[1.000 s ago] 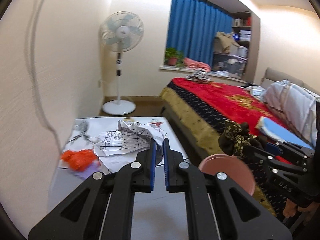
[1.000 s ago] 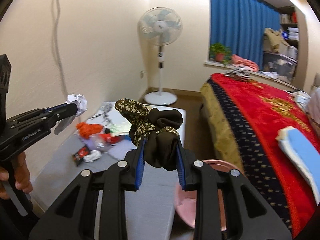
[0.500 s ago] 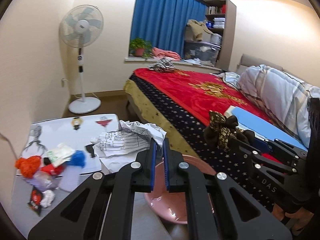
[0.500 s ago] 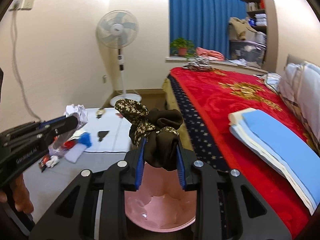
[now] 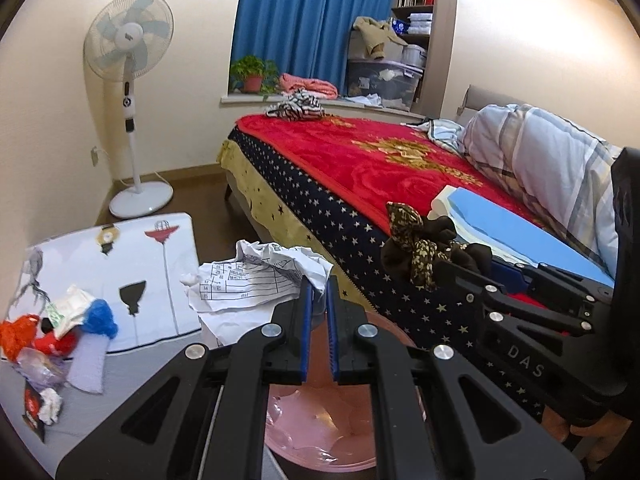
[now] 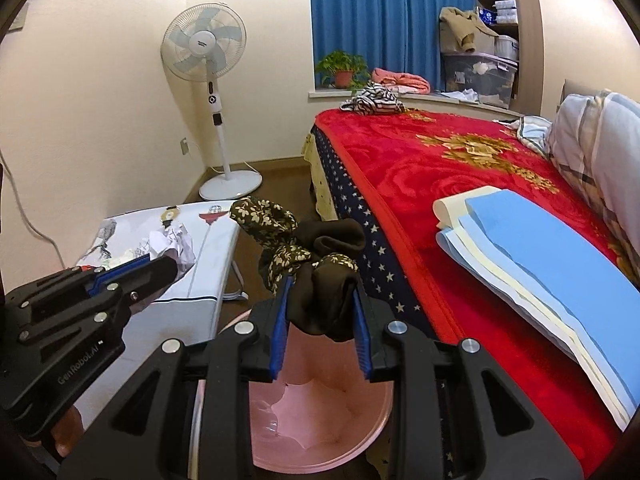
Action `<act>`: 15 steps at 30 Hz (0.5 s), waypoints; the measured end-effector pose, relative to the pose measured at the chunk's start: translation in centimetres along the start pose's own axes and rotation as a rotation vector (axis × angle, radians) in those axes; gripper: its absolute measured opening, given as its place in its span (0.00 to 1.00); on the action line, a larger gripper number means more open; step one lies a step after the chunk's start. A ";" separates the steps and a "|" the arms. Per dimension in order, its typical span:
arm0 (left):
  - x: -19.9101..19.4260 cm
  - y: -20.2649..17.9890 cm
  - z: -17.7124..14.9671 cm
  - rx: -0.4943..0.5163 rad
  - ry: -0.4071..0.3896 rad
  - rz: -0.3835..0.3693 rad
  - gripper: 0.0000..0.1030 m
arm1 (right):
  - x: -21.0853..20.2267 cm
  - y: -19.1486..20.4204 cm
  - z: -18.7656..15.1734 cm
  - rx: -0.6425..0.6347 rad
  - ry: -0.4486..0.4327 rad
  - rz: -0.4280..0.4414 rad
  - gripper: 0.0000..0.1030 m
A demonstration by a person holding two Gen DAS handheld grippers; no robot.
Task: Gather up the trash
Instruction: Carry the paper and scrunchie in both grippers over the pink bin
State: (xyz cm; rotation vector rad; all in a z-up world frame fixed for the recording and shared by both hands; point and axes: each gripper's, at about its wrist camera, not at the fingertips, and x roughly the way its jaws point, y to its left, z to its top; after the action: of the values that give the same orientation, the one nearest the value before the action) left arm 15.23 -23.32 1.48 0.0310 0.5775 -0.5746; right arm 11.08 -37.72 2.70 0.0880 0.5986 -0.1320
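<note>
My left gripper [image 5: 317, 284] is shut on a crumpled white paper [image 5: 256, 280] printed with a table, held above the pink bin [image 5: 320, 428]. My right gripper [image 6: 320, 288] is shut on a dark brown floral cloth [image 6: 316, 264] and holds it over the same pink bin [image 6: 320, 424]. In the left wrist view the right gripper [image 5: 472, 276] shows at the right with the cloth [image 5: 416, 248]. In the right wrist view the left gripper [image 6: 160, 264] shows at the left with the paper [image 6: 176, 240].
A low table [image 5: 132, 264] at the left holds several bits of trash, orange, red, blue and white [image 5: 52, 336]. The bed with a red blanket [image 5: 384, 168] runs along the right. A standing fan [image 5: 128, 92] stands by the wall.
Both grippers have swung right, from over the table to over the pink bin. Each keeps its hold, the left on the paper, the right on the cloth.
</note>
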 end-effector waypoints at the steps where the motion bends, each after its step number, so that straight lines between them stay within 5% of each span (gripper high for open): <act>1: 0.3 -0.2 0.0 0.000 -0.001 -0.003 0.07 | 0.3 -0.2 -0.1 0.002 0.009 -0.003 0.28; 15: 4.9 0.2 -2.0 -0.027 0.075 -0.006 0.07 | 4.0 -1.1 -2.3 0.009 0.158 -0.032 0.28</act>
State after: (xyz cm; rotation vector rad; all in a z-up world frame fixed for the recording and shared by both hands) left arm 17.66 -25.30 -2.77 0.0251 0.6586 -0.5729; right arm 12.90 -38.95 -1.45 0.0977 0.7576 -0.1599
